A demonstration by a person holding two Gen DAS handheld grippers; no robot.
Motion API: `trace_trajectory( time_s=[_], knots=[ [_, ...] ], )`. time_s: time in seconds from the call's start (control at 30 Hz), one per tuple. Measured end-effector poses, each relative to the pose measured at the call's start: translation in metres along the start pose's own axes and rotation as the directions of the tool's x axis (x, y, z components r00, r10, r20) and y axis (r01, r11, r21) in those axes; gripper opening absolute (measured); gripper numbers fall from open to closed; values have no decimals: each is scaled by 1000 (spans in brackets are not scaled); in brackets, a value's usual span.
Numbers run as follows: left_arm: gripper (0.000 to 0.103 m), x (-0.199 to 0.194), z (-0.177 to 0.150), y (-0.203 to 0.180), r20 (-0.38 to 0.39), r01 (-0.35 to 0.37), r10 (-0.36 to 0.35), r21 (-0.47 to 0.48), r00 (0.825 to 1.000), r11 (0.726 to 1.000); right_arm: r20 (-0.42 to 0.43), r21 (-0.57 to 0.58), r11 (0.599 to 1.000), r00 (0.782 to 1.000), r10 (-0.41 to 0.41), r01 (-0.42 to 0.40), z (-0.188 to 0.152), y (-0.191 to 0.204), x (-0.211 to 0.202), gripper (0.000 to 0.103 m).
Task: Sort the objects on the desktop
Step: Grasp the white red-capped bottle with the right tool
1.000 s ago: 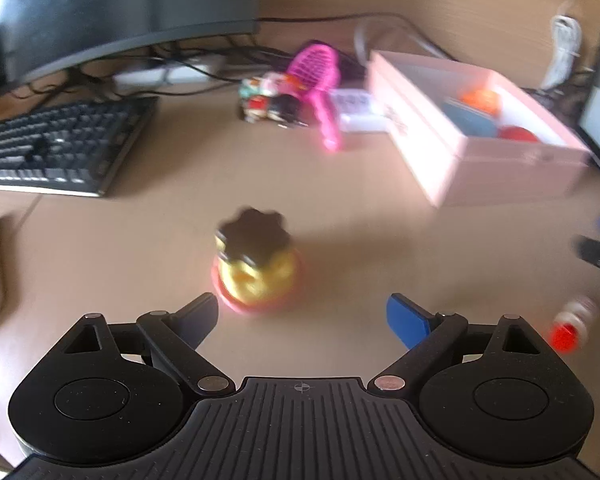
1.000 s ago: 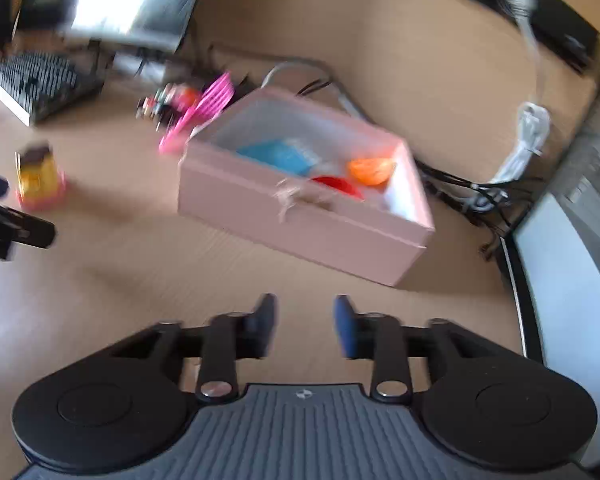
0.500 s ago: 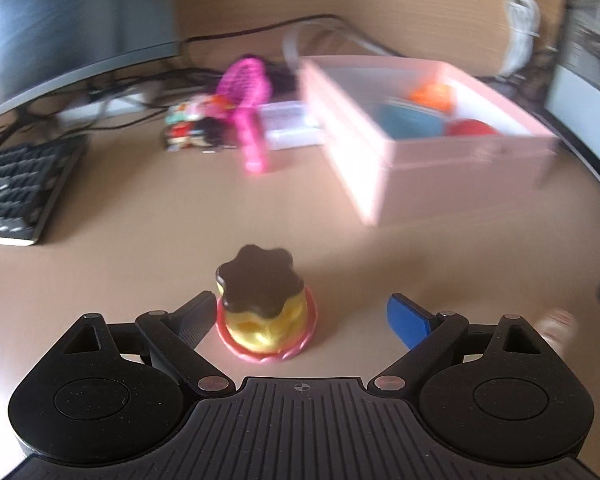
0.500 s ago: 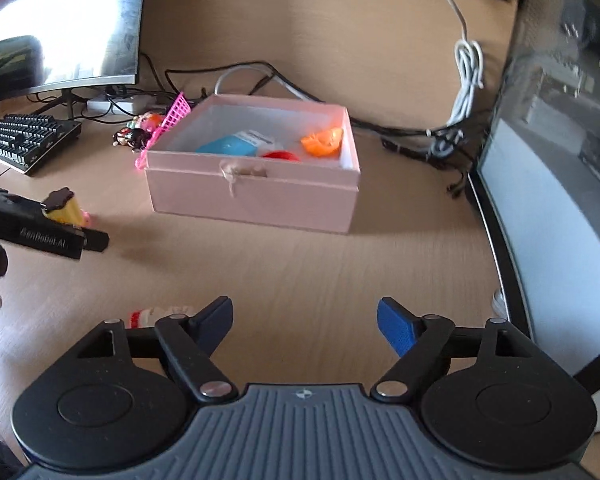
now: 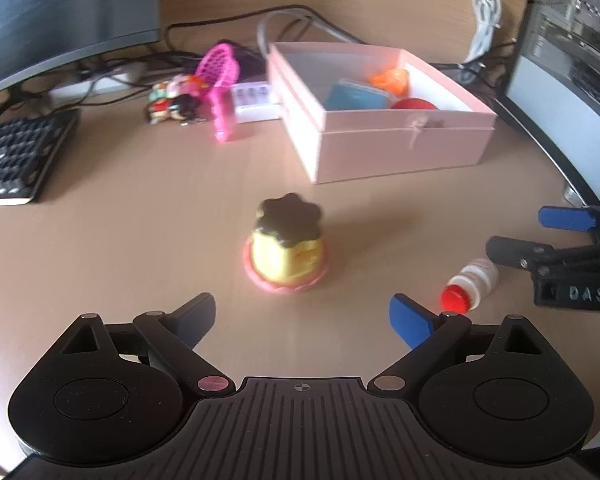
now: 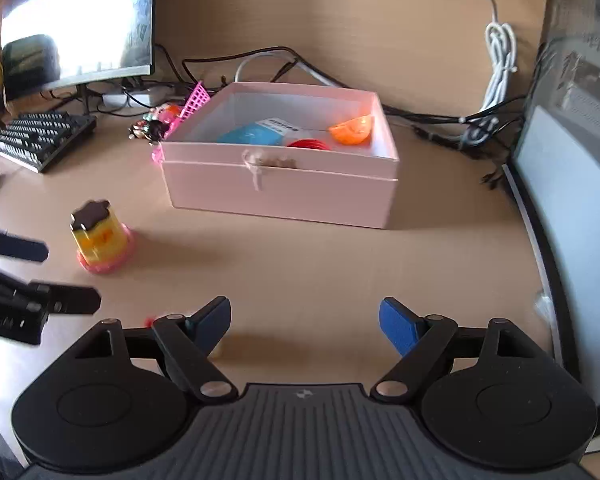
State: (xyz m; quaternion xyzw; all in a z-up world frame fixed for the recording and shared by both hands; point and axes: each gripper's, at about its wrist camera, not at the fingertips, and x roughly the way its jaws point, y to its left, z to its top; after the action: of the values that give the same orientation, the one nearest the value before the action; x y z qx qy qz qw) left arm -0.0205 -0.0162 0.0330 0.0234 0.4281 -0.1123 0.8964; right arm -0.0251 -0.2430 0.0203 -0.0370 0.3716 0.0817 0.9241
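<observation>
The pink box is taken as the landmark. It stands open-topped on the desk, and a blue item, an orange piece and a red item are already seen inside it, so it is judged to be the sorting container.

The pudding toy, yellow with a dark scalloped top on a pink base, stands upright in front of the box, apart from its near wall. The left gripper is held short of the toy with the jaws spread wide and nothing between them; the toy lies centred beyond the gap, which is judged to be an alignment for a straight-in grasp.

A small bottle with a red cap lies on its side in front of the box, towards its right-hand end. In the left wrist view the right gripper is seen just beside it, its fingers reaching past the bottle's white end. In the right wrist view the bottle is almost hidden under the right gripper, whose jaws stand wide and hold nothing.

Compared with the earlier frames, the right jaws are much wider than one second ago, when they stood narrow. The toy is now farther ahead of the left fingers than half a second ago, when it sat close against the left finger. The box is now seen squarer-on in both views.
</observation>
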Motion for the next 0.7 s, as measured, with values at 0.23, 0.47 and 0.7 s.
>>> trace_trajectory(
  time_s=[0.23, 0.47, 0.7],
  knots=[
    [99, -20, -10, 25, 4, -67, 67, -63, 998, 996, -39, 4, 985, 984, 174, -174, 4, 14, 3, 82],
    [99, -21, -17, 42, -14, -87, 86, -93, 996, 992, -84, -101, 975, 978, 189, -197, -8, 45, 10, 57],
    [99, -4, -4, 21, 1, -29, 29, -32, 1000, 999, -74, -127, 976, 983, 169, -178, -9, 42, -5, 42]
  ],
)
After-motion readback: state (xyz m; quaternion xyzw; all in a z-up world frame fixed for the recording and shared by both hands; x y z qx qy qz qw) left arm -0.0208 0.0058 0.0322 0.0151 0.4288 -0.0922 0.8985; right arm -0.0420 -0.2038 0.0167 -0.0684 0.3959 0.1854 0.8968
